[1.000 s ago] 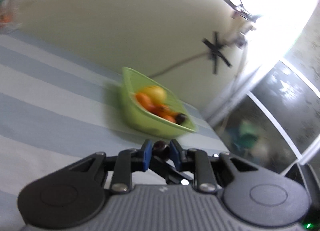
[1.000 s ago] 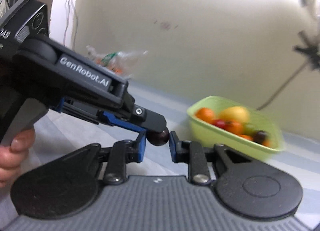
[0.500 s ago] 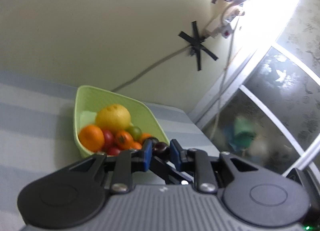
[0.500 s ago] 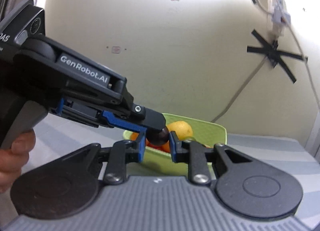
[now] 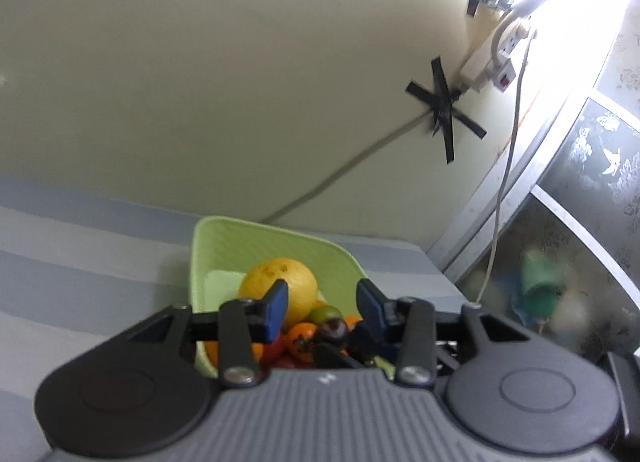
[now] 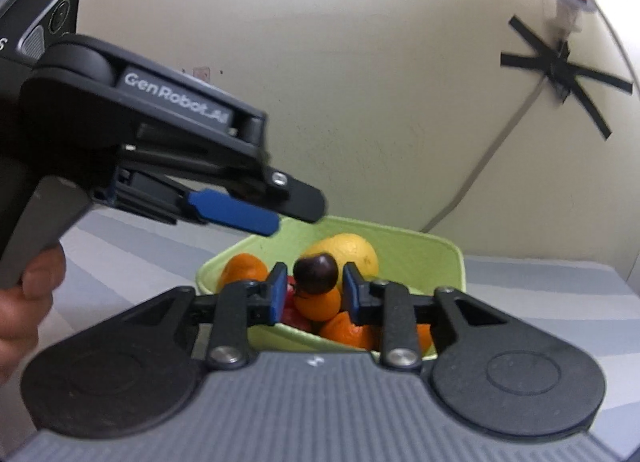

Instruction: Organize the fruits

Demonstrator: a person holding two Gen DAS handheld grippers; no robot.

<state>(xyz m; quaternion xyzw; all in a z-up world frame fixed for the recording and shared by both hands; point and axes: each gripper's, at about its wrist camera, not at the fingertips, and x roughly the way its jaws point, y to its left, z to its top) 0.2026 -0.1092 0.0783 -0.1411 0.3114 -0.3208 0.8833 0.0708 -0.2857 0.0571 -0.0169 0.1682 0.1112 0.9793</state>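
Fruit is piled in the green basket (image 6: 448, 258), set on the striped bedcover (image 5: 80, 262) near its far edge by the wall. Both grippers are held over it, jaws opening. A dark plum (image 6: 315, 268) is seen between the right gripper (image 6: 315, 291) pads, apparently untouched; the left gripper (image 5: 322, 304) pinches nothing.

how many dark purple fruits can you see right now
2. One dark purple fruit sits between the right gripper's opening jaws, above the green basket. Another lies on the pile below the left gripper. Others may be hidden underneath.
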